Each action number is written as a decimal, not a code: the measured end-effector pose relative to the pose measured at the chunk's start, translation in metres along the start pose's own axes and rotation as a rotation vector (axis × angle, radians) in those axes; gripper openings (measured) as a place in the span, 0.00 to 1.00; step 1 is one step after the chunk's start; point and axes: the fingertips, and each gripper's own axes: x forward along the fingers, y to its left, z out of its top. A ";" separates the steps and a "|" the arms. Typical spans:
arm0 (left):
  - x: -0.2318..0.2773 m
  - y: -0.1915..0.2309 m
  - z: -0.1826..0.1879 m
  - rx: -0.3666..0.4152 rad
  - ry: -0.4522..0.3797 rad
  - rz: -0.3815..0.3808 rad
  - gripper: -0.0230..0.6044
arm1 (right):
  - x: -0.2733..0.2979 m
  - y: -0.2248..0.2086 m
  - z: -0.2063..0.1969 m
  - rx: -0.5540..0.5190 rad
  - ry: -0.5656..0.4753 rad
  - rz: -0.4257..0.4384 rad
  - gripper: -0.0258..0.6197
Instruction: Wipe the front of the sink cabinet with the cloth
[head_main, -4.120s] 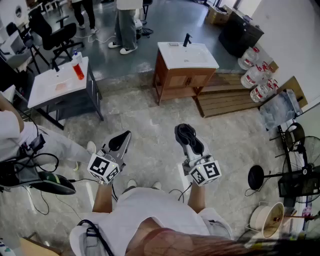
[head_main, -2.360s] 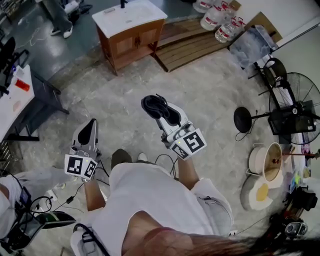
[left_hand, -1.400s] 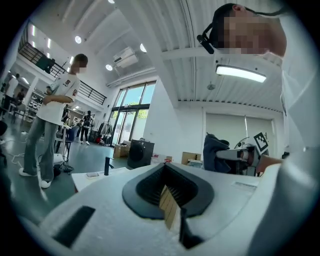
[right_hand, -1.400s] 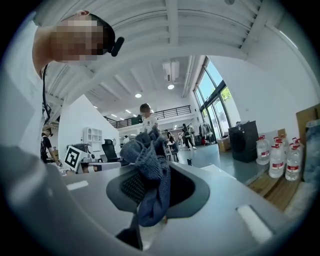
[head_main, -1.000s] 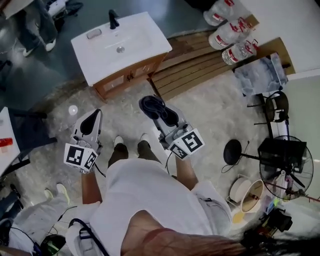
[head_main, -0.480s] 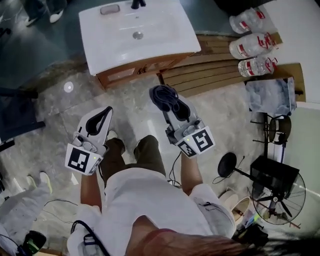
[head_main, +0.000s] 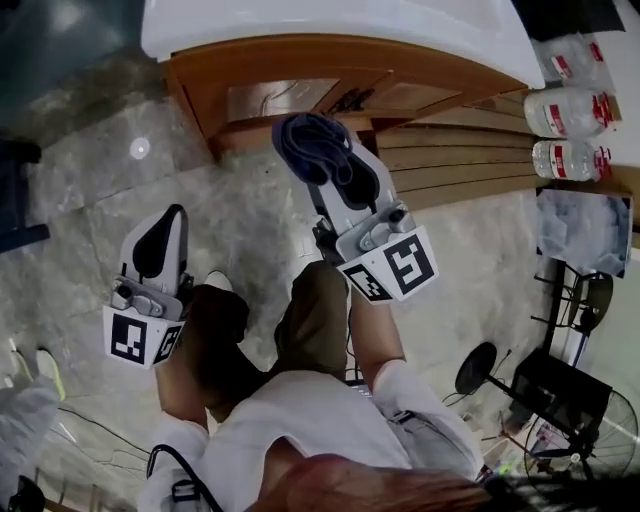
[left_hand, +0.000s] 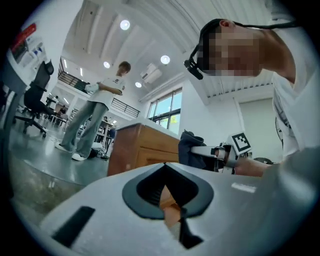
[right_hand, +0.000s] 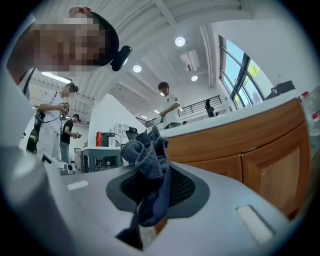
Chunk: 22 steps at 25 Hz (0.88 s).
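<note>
Well, the right claw (head_main: 315, 152), clamped on the blue cloth (right_hand: 150, 162), wants flat, even pressure on the cabinet front (head_main: 270, 97) just ahead; left claw (head_main: 164, 222) closed, empty.

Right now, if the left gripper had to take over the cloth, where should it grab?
Probably the bunched end of the cloth that pokes out past the right gripper, closing the left gripper on it from its own side. That end is loose and thick; the rest is clamped between the right fingers.
</note>
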 end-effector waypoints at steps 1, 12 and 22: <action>-0.007 0.005 -0.019 0.007 -0.016 0.017 0.04 | 0.003 0.002 -0.018 0.001 -0.010 0.012 0.19; -0.045 0.013 -0.085 0.126 -0.027 0.130 0.04 | 0.005 0.014 -0.058 0.034 -0.035 0.074 0.19; -0.054 0.038 -0.105 0.086 -0.049 0.202 0.04 | 0.087 0.063 -0.037 0.047 -0.016 0.165 0.19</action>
